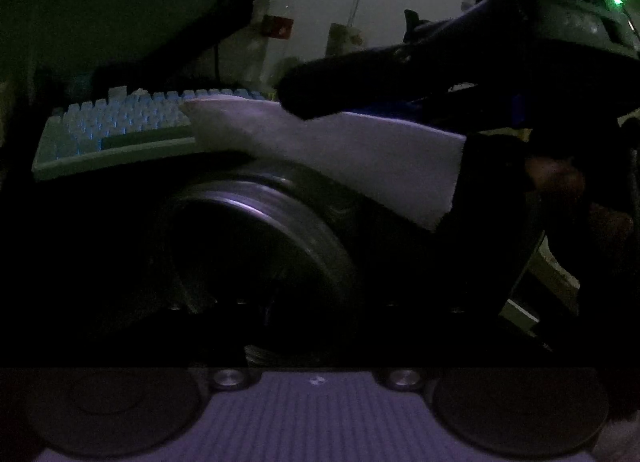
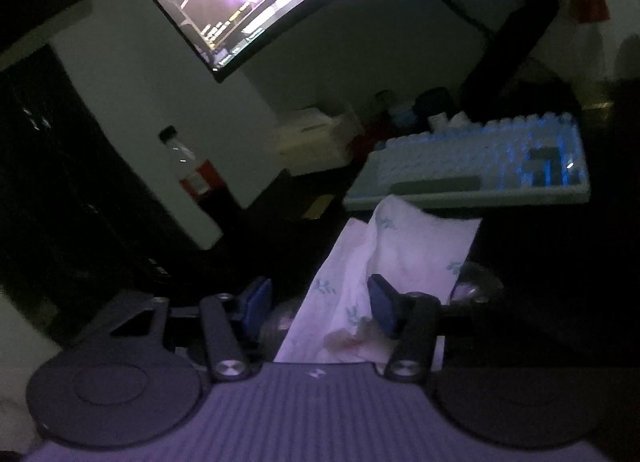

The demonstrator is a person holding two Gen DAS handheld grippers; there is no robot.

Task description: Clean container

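White tissue [image 2: 404,258] lies between right gripper's [image 2: 320,308] released pads. Left gripper: grip indiscernible, container [image 1: 256,246] mid-frame. Re-clamp tissue before wiping.

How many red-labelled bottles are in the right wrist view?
2: one bottle stands left of the keyboard; a second bottle, blurred, is at the upper right. More may hide in the dark.

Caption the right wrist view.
Open right tool straddling a leaf-printed white tissue before a backlit keyboard.
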